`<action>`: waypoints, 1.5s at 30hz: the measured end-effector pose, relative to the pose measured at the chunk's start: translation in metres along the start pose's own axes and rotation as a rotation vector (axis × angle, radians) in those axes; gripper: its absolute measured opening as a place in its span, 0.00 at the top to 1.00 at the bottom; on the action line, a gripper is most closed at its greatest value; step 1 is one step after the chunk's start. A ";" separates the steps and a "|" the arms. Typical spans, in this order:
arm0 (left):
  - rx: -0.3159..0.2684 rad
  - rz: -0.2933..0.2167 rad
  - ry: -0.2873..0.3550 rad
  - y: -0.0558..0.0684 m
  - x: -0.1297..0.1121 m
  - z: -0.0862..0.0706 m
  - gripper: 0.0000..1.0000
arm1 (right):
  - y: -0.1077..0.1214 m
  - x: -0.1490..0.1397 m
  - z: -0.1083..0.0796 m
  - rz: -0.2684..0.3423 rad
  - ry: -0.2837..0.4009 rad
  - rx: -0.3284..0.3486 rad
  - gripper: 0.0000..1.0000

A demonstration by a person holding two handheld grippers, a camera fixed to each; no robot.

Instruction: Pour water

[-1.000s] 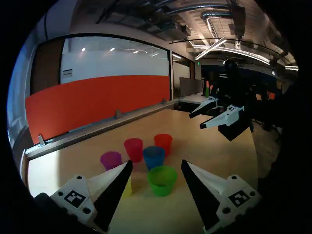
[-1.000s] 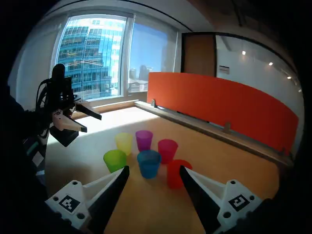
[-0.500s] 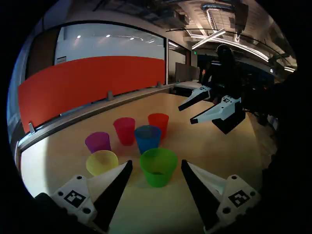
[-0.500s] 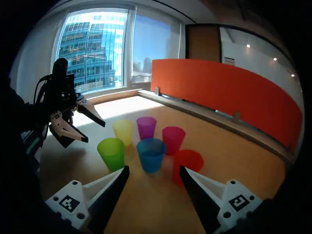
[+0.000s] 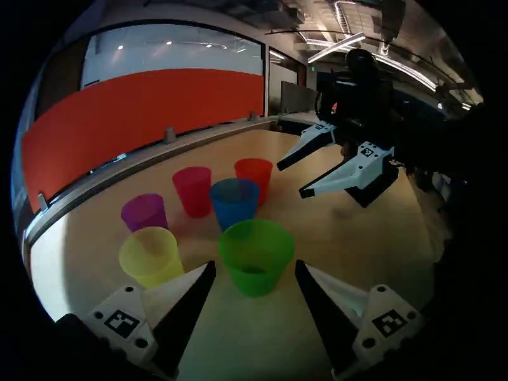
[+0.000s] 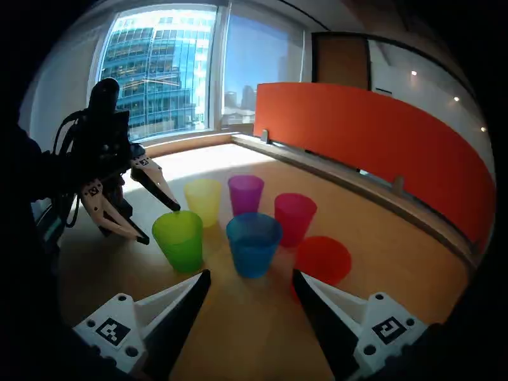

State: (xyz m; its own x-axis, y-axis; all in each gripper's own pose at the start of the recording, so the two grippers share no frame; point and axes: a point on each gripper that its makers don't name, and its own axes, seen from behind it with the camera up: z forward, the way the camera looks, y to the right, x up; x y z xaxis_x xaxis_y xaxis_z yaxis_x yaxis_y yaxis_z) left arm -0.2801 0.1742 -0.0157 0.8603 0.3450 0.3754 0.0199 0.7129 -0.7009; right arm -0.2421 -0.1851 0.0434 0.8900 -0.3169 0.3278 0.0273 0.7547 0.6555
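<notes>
Left gripper [image 5: 254, 284] was wide open, holding nothing; the green cup [image 5: 256, 255] sat at lower centre, apparently between its fingertips. Right gripper [image 6: 251, 282] was equally open and empty, with the blue cup [image 6: 254, 244] just ahead.

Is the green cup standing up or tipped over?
Standing up. The green cup sits on its base on the table, with its open rim facing up.

I'm bringing the left claw [image 5: 254, 265] lower and closer, so the green cup [image 5: 254, 244] is drawing right up to it; the right claw [image 6: 251, 274] is also nearing the blue cup [image 6: 253, 243] and red cup [image 6: 322, 259].
</notes>
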 end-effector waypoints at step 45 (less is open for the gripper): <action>-0.053 0.012 -0.062 0.003 -0.001 0.032 0.07 | 0.004 0.008 0.074 -0.006 -0.046 0.015 0.01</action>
State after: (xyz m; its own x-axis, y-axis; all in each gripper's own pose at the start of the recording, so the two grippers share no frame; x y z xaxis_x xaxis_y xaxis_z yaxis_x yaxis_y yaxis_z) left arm -0.2969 0.1953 0.0017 0.8276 0.3916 0.4022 0.0381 0.6756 -0.7363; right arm -0.2685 -0.2269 0.0995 0.8682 -0.3475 0.3543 0.0254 0.7441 0.6676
